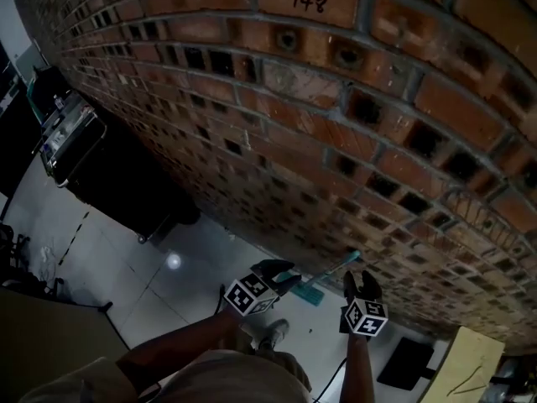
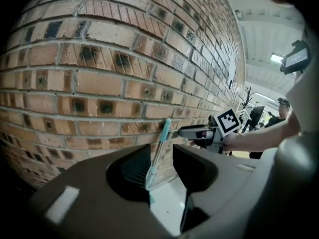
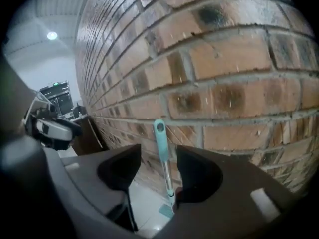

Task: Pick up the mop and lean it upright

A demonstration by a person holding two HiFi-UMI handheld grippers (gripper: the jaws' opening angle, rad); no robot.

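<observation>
A mop [image 1: 330,274] with a teal grip and a silver shaft stands upright, its top leaning on the brick wall [image 1: 336,99] and its teal head [image 1: 309,296] on the floor. My left gripper [image 1: 281,272] hangs open just left of the shaft, and my right gripper [image 1: 361,280] hangs open just right of it. In the left gripper view the mop [image 2: 159,151] shows beyond the open left gripper [image 2: 162,167], untouched, with the right gripper [image 2: 199,132] next to its top. In the right gripper view the mop [image 3: 162,146] stands beyond the open right gripper [image 3: 158,171].
A dark wheeled cart [image 1: 109,175] stands along the wall at the left. A black mat [image 1: 407,363] and a yellowish board [image 1: 470,368] lie at the lower right. The person's shoe [image 1: 273,334] is on the pale tiled floor [image 1: 176,284] below the grippers.
</observation>
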